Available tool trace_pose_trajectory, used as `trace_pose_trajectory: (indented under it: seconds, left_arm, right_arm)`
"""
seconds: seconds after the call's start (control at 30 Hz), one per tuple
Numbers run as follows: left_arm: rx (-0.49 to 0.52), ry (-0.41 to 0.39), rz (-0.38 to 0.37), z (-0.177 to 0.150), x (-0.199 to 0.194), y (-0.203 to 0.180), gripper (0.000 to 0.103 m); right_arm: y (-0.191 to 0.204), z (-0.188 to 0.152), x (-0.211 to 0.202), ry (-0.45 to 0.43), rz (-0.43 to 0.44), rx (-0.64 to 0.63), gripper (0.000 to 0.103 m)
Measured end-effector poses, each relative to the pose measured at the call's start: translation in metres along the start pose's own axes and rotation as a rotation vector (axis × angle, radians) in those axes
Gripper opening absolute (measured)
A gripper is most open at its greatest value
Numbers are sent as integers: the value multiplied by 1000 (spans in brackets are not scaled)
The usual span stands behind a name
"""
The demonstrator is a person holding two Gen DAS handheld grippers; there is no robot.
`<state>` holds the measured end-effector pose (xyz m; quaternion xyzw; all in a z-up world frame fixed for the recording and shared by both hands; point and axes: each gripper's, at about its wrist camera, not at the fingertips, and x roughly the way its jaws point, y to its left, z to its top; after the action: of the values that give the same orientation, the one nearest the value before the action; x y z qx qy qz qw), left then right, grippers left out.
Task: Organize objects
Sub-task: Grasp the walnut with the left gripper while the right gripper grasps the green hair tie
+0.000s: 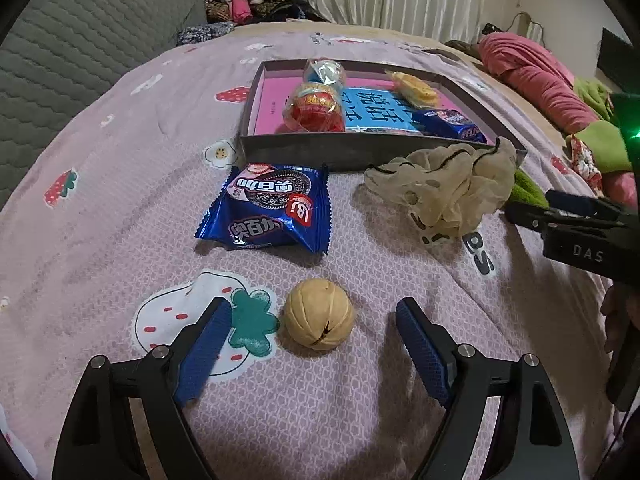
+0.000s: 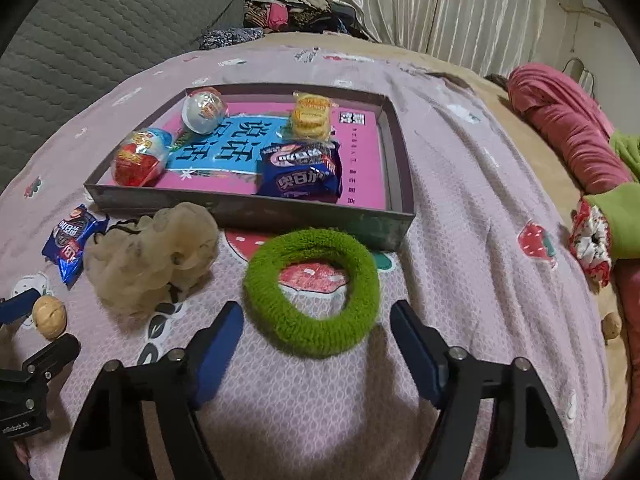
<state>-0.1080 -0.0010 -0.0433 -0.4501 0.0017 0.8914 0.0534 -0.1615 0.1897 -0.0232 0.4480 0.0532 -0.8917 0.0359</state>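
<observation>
You are mid-pickup: left gripper (image 1: 314, 346) gapes around the walnut (image 1: 319, 313), right gripper (image 2: 316, 344) unclenched before the green hair tie (image 2: 312, 292); squeeze both, then carry them to the box (image 2: 248, 208).

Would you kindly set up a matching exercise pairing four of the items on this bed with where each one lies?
Things:
1. fuzzy green hair ring
2. round tan walnut
3. yellow wrapped biscuit pack
4. beige crumpled scrunchie

Places:
A. inside the shallow grey box
B. ahead of the open right claw
C. ahead of the open left claw
D. on the bedspread, against the box's front wall

Pairs: 1-B, 2-C, 3-A, 4-D
</observation>
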Motion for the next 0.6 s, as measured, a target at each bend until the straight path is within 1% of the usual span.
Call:
trace_pose_trajectory:
  seconds: [0.1, 0.2, 0.27, 0.3, 0.33, 0.37, 0.4, 0.53, 0.6]
  left_arm:
    - [-4, 2, 1, 0, 2, 1, 79]
    - [-13, 2, -2, 1, 3, 3, 76]
    - [-10, 2, -3, 1, 4, 2, 71]
    - [-9, -1, -4, 1, 3, 1, 69]
    - [-7, -2, -6, 1, 2, 1, 65]
    - [-6, -1, -12, 1, 3, 1, 60]
    - [-8, 0, -17, 1, 2, 1, 58]
    - [-21, -1, -40, 0, 1, 3, 33]
    - [-31, -1, -53, -1, 1, 5, 33]
  right_arm:
    - [-2, 2, 7, 8, 11, 14, 63]
    - [-3, 3, 9, 0, 11, 20, 49]
    - [-2, 4, 10, 2, 18, 21, 44]
    - [-2, 4, 10, 0, 20, 19, 38]
    - [-2, 5, 10, -5, 23, 19, 31]
    - [-2, 5, 9, -10, 26, 20, 29]
    - [-3, 5, 9, -12, 31, 23, 28]
    - [-7, 3, 3, -27, 70, 47, 24]
    - [-6, 2, 0, -35, 85, 48, 24]
